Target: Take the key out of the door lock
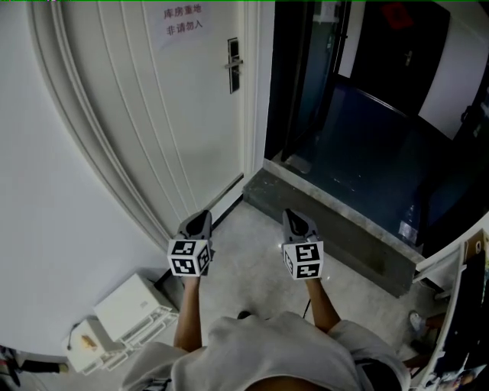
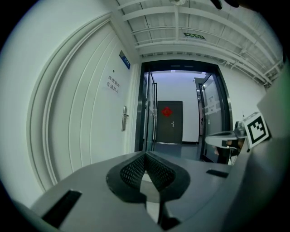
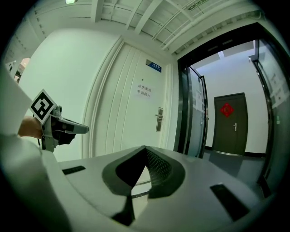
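Note:
The white door (image 1: 153, 114) stands shut at the upper left. Its metal lock plate and handle (image 1: 234, 65) are far ahead of both grippers, and a key is too small to make out there. My left gripper (image 1: 200, 221) and right gripper (image 1: 298, 221) hover side by side above the floor, both shut and holding nothing. The left gripper view shows the lock plate (image 2: 124, 118) beyond the closed tips (image 2: 145, 154). In the right gripper view the lock plate (image 3: 159, 118) sits above the closed tips (image 3: 145, 147), with the left gripper (image 3: 84, 129) at the left.
A grey stone step (image 1: 328, 221) runs across an open dark doorway to the right of the door. White boxes (image 1: 130, 309) lie on the floor at lower left. A water bottle (image 1: 409, 223) stands past the step. A paper sign (image 1: 183, 21) hangs on the door.

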`<state>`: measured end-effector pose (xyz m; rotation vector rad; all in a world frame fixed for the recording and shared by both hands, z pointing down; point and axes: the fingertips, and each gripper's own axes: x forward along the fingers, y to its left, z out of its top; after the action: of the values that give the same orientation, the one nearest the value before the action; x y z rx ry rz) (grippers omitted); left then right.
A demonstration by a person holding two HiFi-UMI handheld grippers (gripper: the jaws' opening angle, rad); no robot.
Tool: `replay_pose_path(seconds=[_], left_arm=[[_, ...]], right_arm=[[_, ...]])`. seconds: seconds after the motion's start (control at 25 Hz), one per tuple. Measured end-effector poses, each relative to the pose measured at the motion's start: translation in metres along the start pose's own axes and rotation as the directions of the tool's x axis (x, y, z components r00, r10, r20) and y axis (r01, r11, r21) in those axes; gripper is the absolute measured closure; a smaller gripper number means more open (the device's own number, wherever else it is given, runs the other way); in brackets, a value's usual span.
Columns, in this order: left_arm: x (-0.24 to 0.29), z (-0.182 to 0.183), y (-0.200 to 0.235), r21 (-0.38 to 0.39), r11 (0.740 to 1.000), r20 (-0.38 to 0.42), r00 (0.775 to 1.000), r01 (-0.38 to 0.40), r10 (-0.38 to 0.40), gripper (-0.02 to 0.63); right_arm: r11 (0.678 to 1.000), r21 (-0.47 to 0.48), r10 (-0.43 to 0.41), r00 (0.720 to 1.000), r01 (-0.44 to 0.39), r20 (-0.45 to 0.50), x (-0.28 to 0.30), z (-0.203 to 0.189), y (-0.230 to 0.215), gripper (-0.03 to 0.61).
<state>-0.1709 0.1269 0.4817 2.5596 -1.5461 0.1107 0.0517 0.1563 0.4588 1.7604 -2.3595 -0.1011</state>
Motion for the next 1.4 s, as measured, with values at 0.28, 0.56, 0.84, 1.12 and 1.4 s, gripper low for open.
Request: replay_pose_path(seconds=[0.28, 0.56, 0.84, 1.12, 1.4], left_arm=[[0.037, -0.003, 0.026, 0.004, 1.0, -0.024, 1.0, 0.008, -0.008, 0.595], [0.074, -0.003, 0.039, 0.01, 1.0, -0.036, 0.999, 0.012, -0.012, 0.595], [0.131, -0.002, 0.05, 0.018, 1.0, -0.044, 0.999, 0.02, -0.019, 0.595], [0.217, 0.01, 0.071, 0.024, 1.0, -0.04, 0.999, 0.009, -0.008, 0.595], [0.314, 0.038, 0.094, 0.025, 1.0, -0.042, 0.999, -0.006, 0.007, 0.595]], right_arm=[[1.0, 0.015, -0.005, 1.0, 0.006, -0.016, 0.045, -0.008, -0.004, 0.555], [1.0, 0.026, -0.01, 0.999, 0.011, -0.039, 0.078, -0.02, -0.021, 0.555], [0.999, 0.031, -0.008, 0.999, 0.009, -0.038, 0.127, -0.031, -0.048, 0.555], [1.0, 0.028, 0.003, 1.0, -0.002, -0.031, 0.204, -0.035, -0.091, 0.555], [1.0, 0.019, 0.017, 1.0, -0.017, -0.021, 0.296, -0.022, -0.149, 0.555]])
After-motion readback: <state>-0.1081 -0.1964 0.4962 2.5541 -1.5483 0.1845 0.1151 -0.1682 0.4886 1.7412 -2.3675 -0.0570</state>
